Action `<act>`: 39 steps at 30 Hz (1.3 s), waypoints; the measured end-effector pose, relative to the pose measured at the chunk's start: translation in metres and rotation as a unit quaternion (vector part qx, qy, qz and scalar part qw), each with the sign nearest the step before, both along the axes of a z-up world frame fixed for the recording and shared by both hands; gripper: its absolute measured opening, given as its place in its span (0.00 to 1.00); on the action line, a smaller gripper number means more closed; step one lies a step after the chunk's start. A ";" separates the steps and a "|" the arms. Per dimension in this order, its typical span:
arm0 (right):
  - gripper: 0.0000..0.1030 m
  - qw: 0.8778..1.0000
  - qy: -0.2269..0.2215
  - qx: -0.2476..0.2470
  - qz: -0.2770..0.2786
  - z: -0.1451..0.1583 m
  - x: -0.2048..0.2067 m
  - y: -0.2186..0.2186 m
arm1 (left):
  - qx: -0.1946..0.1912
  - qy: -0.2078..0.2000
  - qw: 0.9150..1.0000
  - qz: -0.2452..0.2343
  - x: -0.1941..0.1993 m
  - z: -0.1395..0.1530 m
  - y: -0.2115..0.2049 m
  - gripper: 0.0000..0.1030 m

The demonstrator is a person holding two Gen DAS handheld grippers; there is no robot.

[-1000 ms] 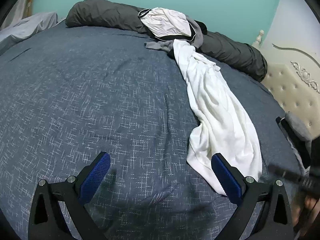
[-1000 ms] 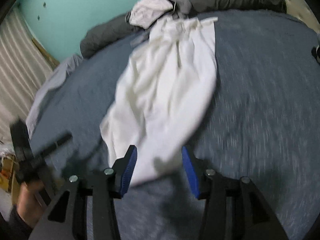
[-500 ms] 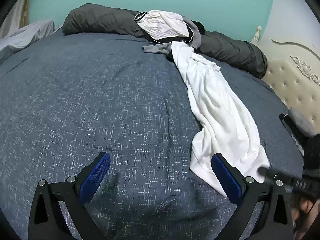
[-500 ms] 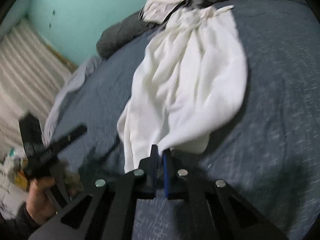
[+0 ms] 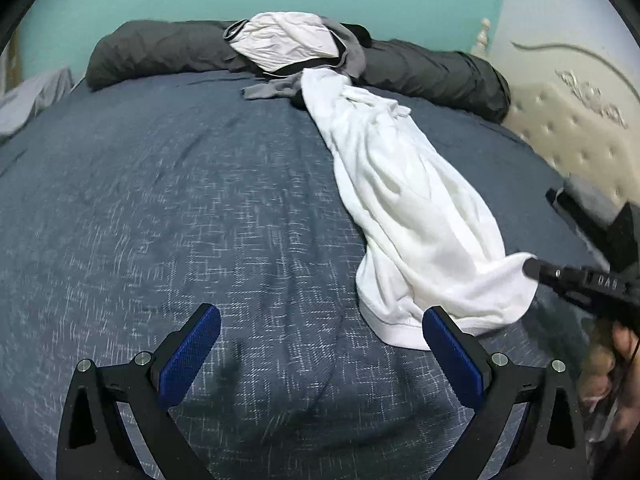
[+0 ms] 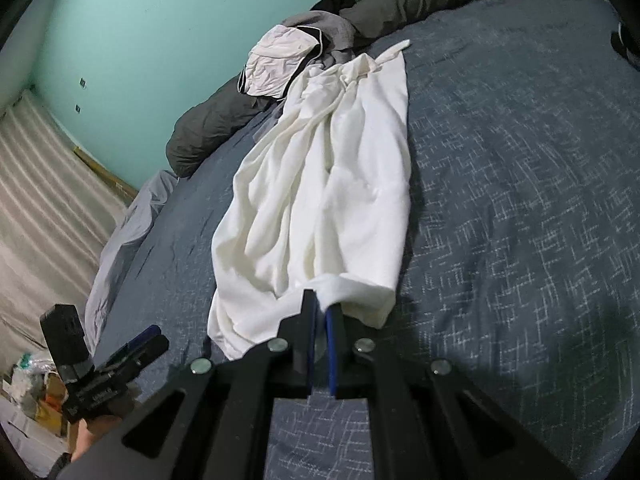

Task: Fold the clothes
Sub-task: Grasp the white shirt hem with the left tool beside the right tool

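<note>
Near the bed's (image 5: 168, 208) front edge, right gripper (image 6: 322, 316) fingers clamped on white garment's (image 5: 404, 208) near hem; long axis toward far pillows; left gripper (image 5: 320, 344), fingers apart, empty, just beside hem.

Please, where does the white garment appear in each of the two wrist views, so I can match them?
Left wrist view: the white garment runs from upper centre to lower right, its near corner in the shut right gripper.
Right wrist view: white garment fills the centre, ending at the right gripper.
Shared landmark: the dark grey roll under the teal wall.
</note>
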State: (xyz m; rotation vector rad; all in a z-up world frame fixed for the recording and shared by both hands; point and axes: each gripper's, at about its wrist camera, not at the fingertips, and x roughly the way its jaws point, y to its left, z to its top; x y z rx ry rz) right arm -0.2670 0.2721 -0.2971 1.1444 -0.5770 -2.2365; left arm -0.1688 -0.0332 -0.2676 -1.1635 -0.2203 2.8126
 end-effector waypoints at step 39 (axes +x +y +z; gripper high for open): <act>0.33 0.998 -0.024 0.053 -0.023 0.000 0.002 0.004 | 0.033 -0.033 0.994 -0.099 -0.031 -0.012 0.033 0.07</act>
